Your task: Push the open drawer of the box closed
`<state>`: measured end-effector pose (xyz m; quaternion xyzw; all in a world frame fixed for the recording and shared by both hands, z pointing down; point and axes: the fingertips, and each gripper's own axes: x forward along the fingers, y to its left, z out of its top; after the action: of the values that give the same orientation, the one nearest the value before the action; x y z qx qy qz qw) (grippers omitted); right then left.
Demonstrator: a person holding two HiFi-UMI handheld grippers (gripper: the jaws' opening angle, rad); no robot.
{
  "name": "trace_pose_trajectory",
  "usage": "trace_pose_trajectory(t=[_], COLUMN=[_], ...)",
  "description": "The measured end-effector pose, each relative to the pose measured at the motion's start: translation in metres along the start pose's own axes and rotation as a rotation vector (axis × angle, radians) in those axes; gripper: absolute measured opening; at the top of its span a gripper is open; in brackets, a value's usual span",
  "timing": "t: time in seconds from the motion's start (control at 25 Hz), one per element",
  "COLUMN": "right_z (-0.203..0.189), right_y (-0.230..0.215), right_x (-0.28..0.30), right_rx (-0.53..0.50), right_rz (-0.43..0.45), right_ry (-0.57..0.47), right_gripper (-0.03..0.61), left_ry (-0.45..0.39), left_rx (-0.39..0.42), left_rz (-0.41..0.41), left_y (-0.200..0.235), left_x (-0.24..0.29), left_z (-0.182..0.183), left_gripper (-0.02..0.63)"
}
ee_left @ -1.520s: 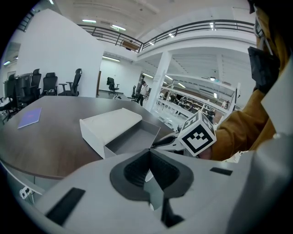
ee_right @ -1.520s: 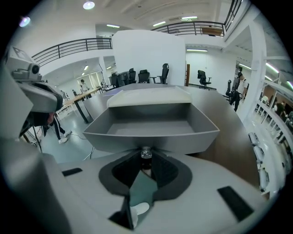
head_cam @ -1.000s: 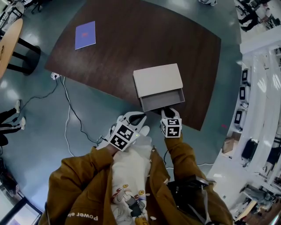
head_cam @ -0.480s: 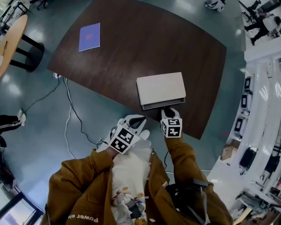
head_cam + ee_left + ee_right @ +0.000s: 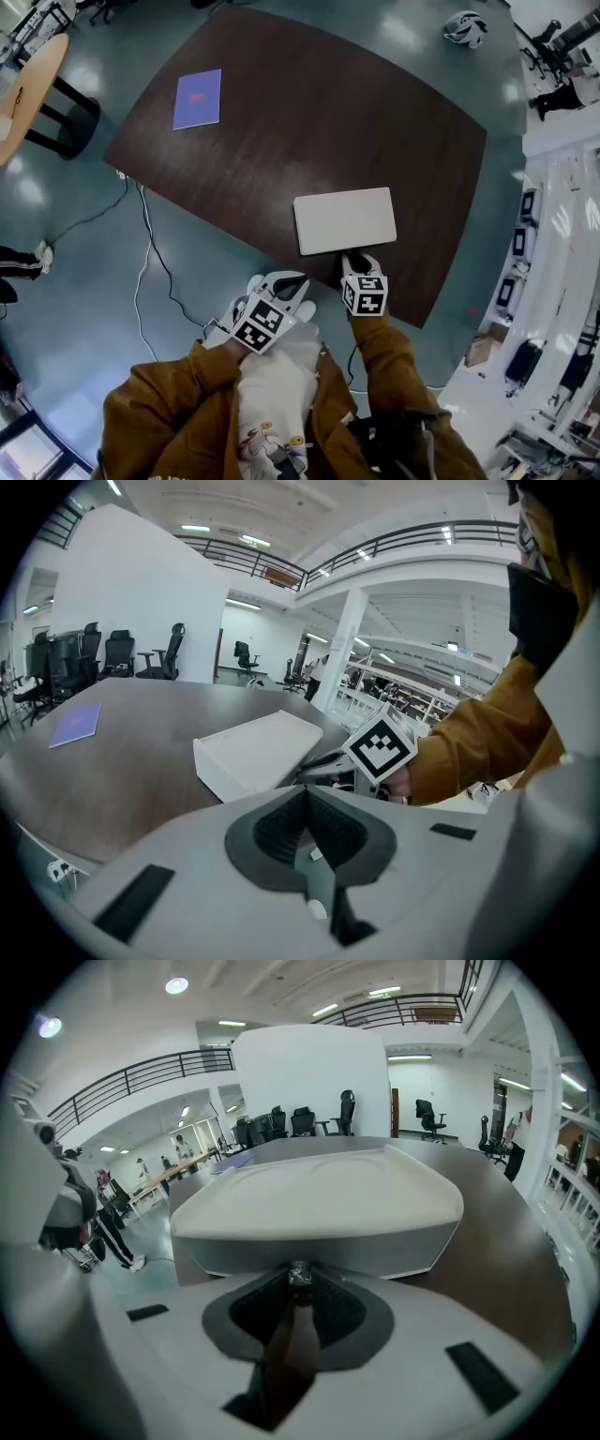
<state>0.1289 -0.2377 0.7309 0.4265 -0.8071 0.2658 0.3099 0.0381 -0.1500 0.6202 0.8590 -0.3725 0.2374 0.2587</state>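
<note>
The flat white box (image 5: 344,220) lies near the front edge of the dark wooden table (image 5: 281,112), and its drawer sits flush in the grey front face (image 5: 309,1251). My right gripper (image 5: 353,259) is up against that front. In the right gripper view the gripper (image 5: 298,1277) has its tips closed round a small silvery knob (image 5: 299,1272) on the drawer. My left gripper (image 5: 292,278) hangs off the table's edge, left of the box, shut and empty. The left gripper view shows the box (image 5: 258,752) ahead of the left gripper (image 5: 305,791), with the right gripper's marker cube (image 5: 380,747) beside it.
A purple booklet (image 5: 197,98) lies at the table's far left corner. Cables (image 5: 150,253) run over the floor to the left. A round wooden table (image 5: 23,84) stands further left, and a white object (image 5: 466,28) lies on the floor beyond the table.
The drawer has slid from well open to flush with the box. My right gripper moved forward with its front. The left gripper stayed beside the table's edge.
</note>
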Motion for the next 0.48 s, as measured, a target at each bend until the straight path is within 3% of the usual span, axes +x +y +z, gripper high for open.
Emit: trace_pose_trajectory(t=[0.48], right_z=[-0.0024], right_y=[0.0026], right_x=[-0.0026], right_rx=[0.056], right_rz=[0.032], right_ry=[-0.012], right_gripper=[0.078], left_ry=[-0.004], left_rx=[0.016], left_rz=[-0.008], left_y=[-0.0040], left_x=[-0.0026], left_z=[0.0008], left_gripper=[0.006])
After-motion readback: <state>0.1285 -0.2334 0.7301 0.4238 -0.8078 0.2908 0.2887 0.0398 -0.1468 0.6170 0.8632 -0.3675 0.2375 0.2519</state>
